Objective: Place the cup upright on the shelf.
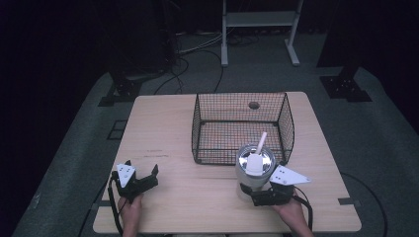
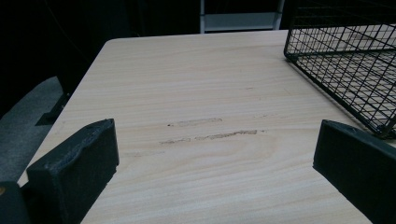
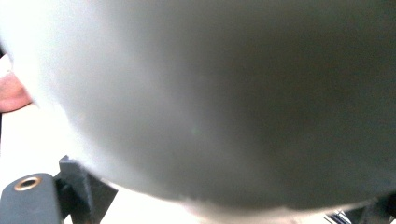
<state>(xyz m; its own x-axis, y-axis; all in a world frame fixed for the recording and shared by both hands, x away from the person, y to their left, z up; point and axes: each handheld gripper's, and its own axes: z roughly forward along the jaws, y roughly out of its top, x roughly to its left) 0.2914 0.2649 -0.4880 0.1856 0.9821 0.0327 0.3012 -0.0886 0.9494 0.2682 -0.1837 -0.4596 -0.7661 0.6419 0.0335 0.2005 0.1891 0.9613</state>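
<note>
Right tongs [image 1: 261, 190] were clamped on the grey cup [image 1: 253, 170], holding it upright at the near right of the tabletop [image 1: 197, 207]. In the right gripper view the cup's wall [image 3: 224, 102] pressed up against the lens. Left tongs [image 1: 143, 174] sat wide open and empty, low over the tabletop's near left, well apart from the cup. A white utensil [image 1: 258, 153] stood in the cup, leaning back. The wire basket [image 1: 242, 98] lay straight ahead, its near rim just beyond the cup. Right hand nearer; likely a short forward lift over that rim.
</note>
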